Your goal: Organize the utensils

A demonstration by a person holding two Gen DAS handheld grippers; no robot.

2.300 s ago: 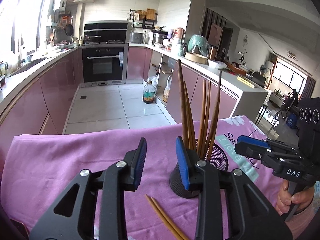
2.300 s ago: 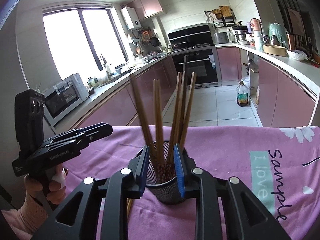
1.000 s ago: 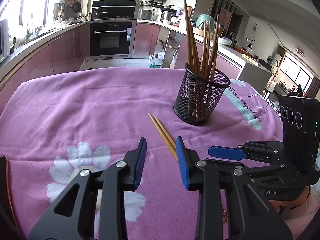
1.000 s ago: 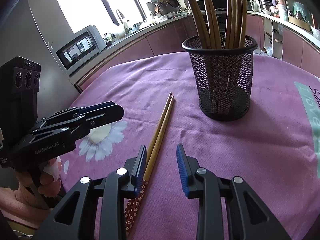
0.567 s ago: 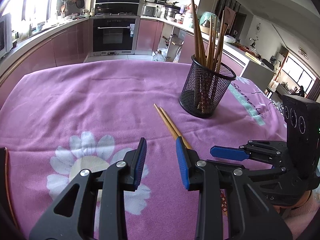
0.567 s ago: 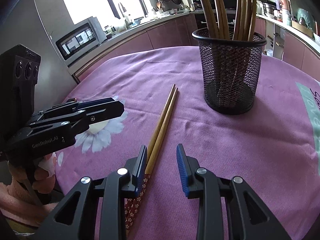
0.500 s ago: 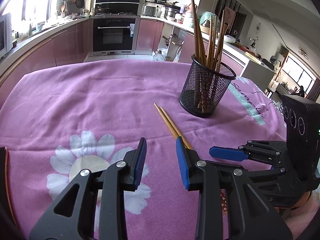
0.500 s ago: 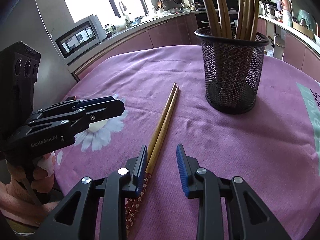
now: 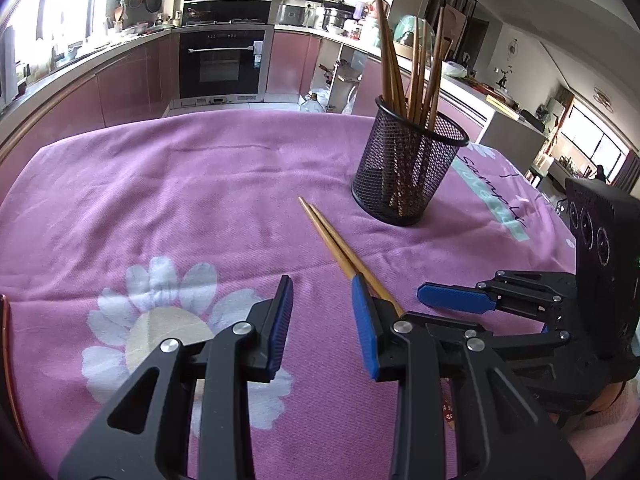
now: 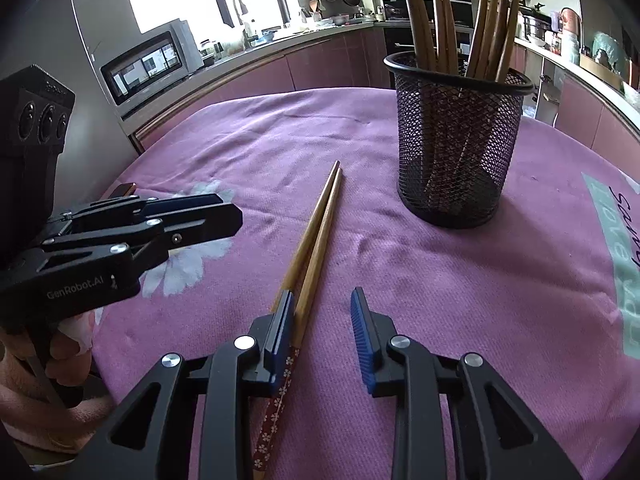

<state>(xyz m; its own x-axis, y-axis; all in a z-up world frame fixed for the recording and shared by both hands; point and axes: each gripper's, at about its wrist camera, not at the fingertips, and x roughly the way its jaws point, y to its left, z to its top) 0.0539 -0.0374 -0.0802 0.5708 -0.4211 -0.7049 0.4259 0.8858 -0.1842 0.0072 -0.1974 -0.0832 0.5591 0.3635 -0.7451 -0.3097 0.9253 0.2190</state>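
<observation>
A pair of wooden chopsticks (image 9: pixel 332 236) lies side by side on the purple cloth; in the right wrist view the chopsticks (image 10: pixel 316 236) run toward me, their red flowered ends under my left finger. A black mesh holder (image 9: pixel 408 172) stands upright with several chopsticks in it, also in the right wrist view (image 10: pixel 456 144). My left gripper (image 9: pixel 322 330) is open and empty, left of the loose pair. My right gripper (image 10: pixel 322 336) is open and empty, just right of the pair's near ends. Each gripper shows in the other's view, the right one (image 9: pixel 460 304) and the left one (image 10: pixel 200 224).
The table carries a purple cloth (image 9: pixel 180 200) with white flower prints and a teal lettered strip (image 10: pixel 628 264). A dark object's edge (image 9: pixel 4 320) sits at the table's left. Kitchen counters, an oven and a microwave (image 10: pixel 148 64) lie beyond.
Both grippers pulled back from the holder and lowered toward the table. In the last half second they crept slightly closer to the loose chopsticks. Both jaws stayed open.
</observation>
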